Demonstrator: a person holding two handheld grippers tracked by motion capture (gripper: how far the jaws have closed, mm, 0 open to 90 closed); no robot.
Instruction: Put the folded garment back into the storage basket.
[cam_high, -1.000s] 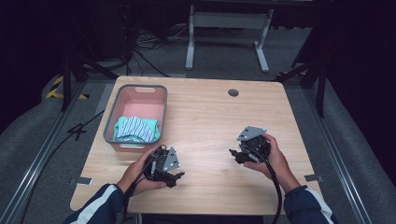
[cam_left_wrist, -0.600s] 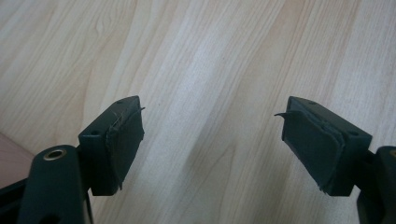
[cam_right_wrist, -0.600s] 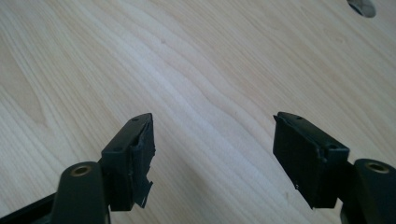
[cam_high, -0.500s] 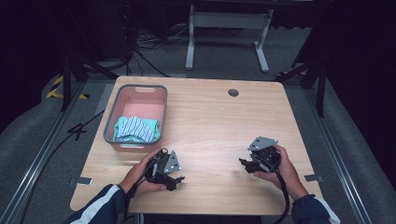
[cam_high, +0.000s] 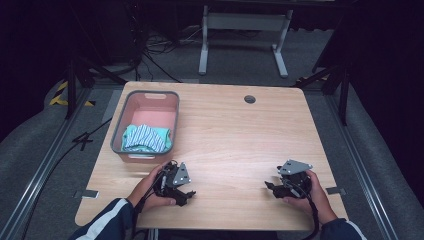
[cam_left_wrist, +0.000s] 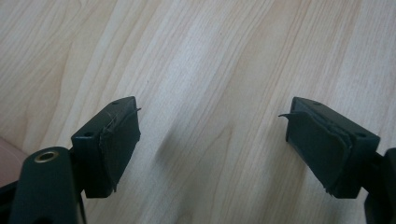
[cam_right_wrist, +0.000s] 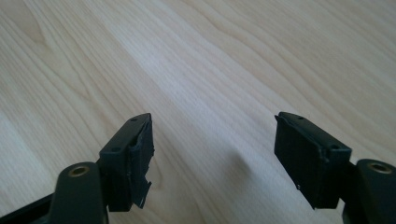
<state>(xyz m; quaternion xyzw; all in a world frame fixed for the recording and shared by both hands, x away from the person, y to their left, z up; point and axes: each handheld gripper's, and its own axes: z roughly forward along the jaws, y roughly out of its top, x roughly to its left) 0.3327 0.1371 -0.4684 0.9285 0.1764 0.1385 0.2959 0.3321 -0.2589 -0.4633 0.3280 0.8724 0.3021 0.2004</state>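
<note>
Low over the wooden table (cam_high: 235, 130), near its front edge, a person's hands hold both grippers. My left gripper (cam_high: 186, 193) sits at the front left, just in front of the basket. Its jaws have just been opening and stand wide apart, with bare wood between them in the left gripper view (cam_left_wrist: 212, 116). At the front right, my right gripper (cam_high: 270, 188) points toward the table's middle. It is open too, and the right gripper view (cam_right_wrist: 212, 126) has nothing but wood grain between its pads.
A pink basket with a grey rim (cam_high: 117, 135) stands at the table's left and holds a striped teal cloth (cam_high: 147, 137). A round cable hole (cam_high: 249, 99) sits near the far edge. Beyond the table stand a metal frame and floor cables.
The right hand has moved right and toward the near edge, sinking closer to the table. The left hand has drawn slightly nearer and lower. The left jaws stand a little wider.
</note>
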